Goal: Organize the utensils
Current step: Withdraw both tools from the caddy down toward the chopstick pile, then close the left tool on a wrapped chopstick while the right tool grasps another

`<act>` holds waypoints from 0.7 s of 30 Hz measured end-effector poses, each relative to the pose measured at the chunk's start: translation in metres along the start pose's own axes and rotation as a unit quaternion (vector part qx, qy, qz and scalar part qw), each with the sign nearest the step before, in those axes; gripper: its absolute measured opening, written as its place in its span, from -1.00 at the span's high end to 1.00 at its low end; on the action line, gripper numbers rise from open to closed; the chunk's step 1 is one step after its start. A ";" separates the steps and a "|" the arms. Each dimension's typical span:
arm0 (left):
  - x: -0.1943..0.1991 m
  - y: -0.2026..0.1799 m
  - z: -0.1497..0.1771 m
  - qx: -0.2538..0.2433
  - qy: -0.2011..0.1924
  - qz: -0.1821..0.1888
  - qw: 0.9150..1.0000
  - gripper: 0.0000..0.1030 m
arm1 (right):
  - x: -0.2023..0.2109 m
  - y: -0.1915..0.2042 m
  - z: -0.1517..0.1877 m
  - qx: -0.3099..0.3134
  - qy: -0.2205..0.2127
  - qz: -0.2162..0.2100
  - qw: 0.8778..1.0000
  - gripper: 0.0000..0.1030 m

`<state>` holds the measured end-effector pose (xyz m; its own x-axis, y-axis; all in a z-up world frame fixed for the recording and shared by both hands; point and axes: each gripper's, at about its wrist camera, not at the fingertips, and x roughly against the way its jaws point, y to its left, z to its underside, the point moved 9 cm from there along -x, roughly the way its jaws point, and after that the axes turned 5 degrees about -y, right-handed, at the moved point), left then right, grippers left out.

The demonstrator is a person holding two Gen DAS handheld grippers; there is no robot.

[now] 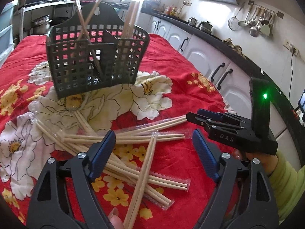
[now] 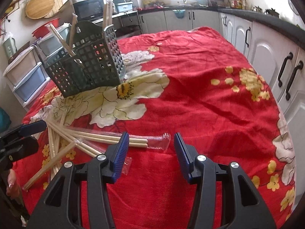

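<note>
While both tools hang open and hold nothing, the left tool (image 1: pixel 152 148) wide over the pile and the right tool (image 2: pixel 150 152) narrower just beside it, we judge the pale wooden chopsticks in clear plastic sleeves (image 1: pixel 144 173) on the red flowered cloth of the bench (image 2: pixel 200 99) to be light and stiff, yet slippery. Mid-length looks the best hold. They lie crossed, so neighbours may drag. Farther off stands the dark green slotted plastic basket (image 1: pixel 91 57), some pairs already upright inside.

We see a home kitchen: white cabinets (image 1: pixel 198 57) under a dark counter (image 1: pixel 238 57), ladles (image 1: pixel 255 22) hanging at the upper right, a microwave (image 2: pixel 89 9) at the upper left, kettles (image 1: pixel 205 26) beside the wall.
</note>
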<state>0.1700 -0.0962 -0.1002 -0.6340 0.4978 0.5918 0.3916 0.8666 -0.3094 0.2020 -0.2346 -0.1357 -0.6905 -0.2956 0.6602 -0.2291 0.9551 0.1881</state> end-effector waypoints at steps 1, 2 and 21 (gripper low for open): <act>-0.003 -0.001 0.002 -0.003 0.005 0.000 1.000 -0.35 | -0.002 -0.001 0.001 -0.005 0.004 -0.001 1.000 0.09; -0.005 -0.002 0.003 -0.005 0.009 0.001 1.000 -0.34 | -0.004 -0.002 0.002 -0.010 0.007 -0.004 1.000 0.09; -0.039 -0.004 0.025 -0.007 0.071 -0.007 0.997 -0.15 | -0.014 -0.001 0.008 -0.025 0.025 -0.017 0.999 0.70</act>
<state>0.1766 -0.1187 -0.1406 -0.5386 0.4744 0.6963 0.3936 0.8724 -0.2899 0.2063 -0.2320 -0.1510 -0.6475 -0.3277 0.6880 -0.2165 0.9447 0.2462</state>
